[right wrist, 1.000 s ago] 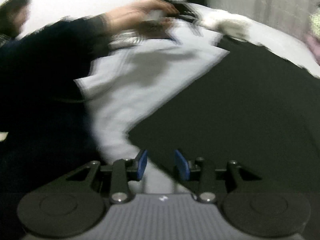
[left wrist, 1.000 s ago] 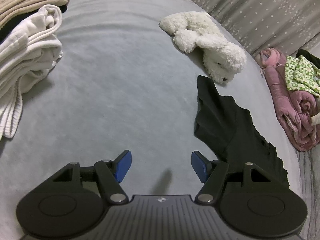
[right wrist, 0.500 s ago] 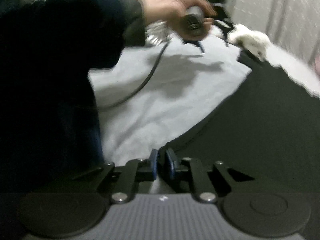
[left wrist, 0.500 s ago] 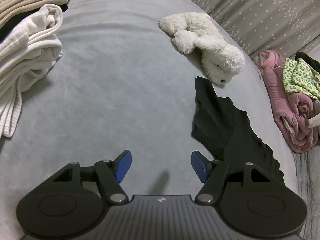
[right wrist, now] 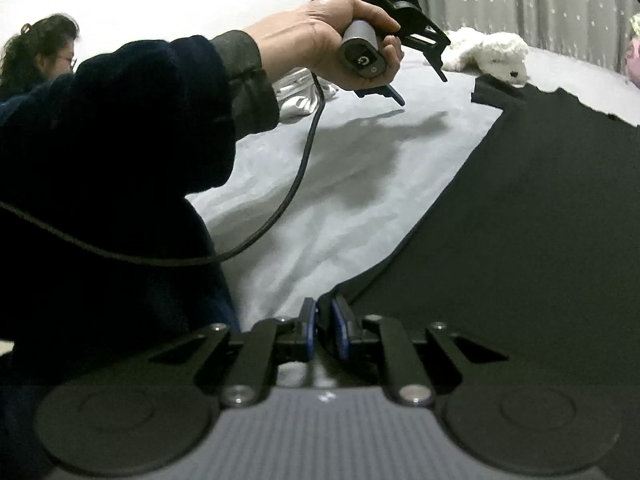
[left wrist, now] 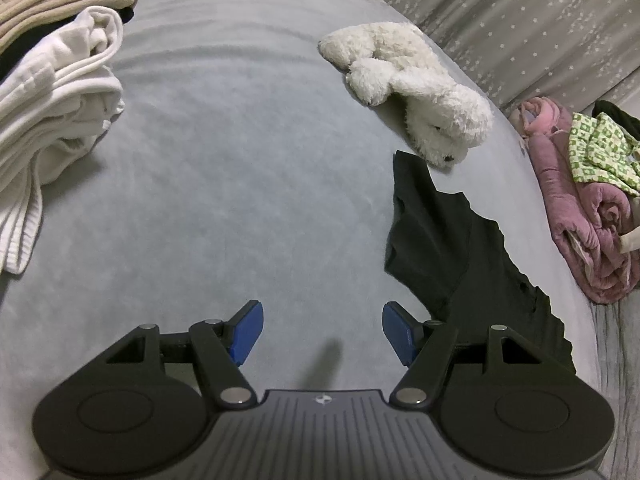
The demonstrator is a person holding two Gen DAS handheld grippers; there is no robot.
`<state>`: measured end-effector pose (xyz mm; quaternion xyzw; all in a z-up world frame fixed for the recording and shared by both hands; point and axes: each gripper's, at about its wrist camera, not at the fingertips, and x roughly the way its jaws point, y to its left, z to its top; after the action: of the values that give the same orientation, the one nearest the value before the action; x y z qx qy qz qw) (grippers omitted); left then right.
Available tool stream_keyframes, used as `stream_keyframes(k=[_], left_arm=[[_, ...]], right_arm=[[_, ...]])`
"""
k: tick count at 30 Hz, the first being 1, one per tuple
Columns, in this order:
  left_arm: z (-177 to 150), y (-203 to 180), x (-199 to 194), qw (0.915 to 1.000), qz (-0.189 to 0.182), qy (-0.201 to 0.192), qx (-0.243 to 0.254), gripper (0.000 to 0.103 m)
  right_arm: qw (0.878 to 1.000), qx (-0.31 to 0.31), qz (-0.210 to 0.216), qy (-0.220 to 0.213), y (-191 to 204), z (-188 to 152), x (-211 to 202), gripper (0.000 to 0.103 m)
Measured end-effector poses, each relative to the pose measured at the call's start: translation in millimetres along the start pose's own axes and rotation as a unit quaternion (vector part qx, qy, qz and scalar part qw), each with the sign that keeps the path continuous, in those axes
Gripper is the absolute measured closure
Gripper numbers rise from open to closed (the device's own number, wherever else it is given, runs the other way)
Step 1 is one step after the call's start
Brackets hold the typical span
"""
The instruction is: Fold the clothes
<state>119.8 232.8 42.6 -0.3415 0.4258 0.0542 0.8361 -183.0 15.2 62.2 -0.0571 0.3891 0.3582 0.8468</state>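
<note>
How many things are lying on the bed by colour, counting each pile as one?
Black: 1, the black garment
White: 2, the plush toy and the white pile
Beige: 1, the beige folded item
Total: 4

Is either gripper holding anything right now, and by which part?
The right gripper pinches the black garment at its near corner edge. The left gripper is open and holds nothing.
</note>
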Motion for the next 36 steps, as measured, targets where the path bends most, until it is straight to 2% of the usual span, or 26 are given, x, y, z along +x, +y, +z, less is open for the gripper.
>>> stream_keyframes(k=[4, 8, 12, 14, 18, 22, 24, 29, 31, 33, 36], left_arm=[[0, 0, 1, 1.0, 0.002, -0.001, 0.0, 0.038], [1, 0, 2, 1.0, 0.001, -0.001, -0.001, 0.038], [2, 0, 4, 0.9999, -0.008, -0.007, -0.003, 0.037], [2, 1, 7, 0.9996, -0.023, -0.006, -0.013, 0.033], [4, 1, 22, 0.9974, -0.06, 0.017, -0.036, 0.032], [13, -12, 36, 0.9963, -0.078, 0.017, -0.03, 0.032], [19, -21, 45, 0.995, -0.096, 0.017, -0.023, 0.031], [35, -41, 77, 0.9949, -0.097, 0.026, 0.003, 0.031], [45, -45, 88, 0.9949, -0.098, 0.023, 0.008, 0.031], [55, -48, 98, 0.9949, -0.099, 0.02, 0.011, 0.031], [66, -54, 110, 0.9946, -0.102, 0.009, 0.016, 0.031]], right_arm=[[1.0, 0.001, 0.001, 0.01, -1, -4, 5, 0.088], [1.0, 0.001, 0.015, 0.008, 2, -2, 2, 0.073], [1.0, -0.017, 0.008, -0.01, 12, -1, -4, 0.073], [1.0, -0.023, 0.0, -0.021, 16, -2, -7, 0.07], [0.998, -0.032, -0.019, -0.04, 19, -3, -10, 0.069], [0.997, -0.031, -0.027, -0.06, 17, -3, -16, 0.066], [0.997, -0.038, -0.03, -0.055, 17, -7, -13, 0.063], [0.998, -0.049, -0.032, -0.037, 16, -18, -3, 0.065], [0.997, -0.052, -0.034, -0.039, 14, -19, -2, 0.071], [0.997, -0.052, -0.035, -0.041, 11, -20, -2, 0.082], [0.998, -0.039, -0.032, -0.046, 6, -22, -3, 0.091]])
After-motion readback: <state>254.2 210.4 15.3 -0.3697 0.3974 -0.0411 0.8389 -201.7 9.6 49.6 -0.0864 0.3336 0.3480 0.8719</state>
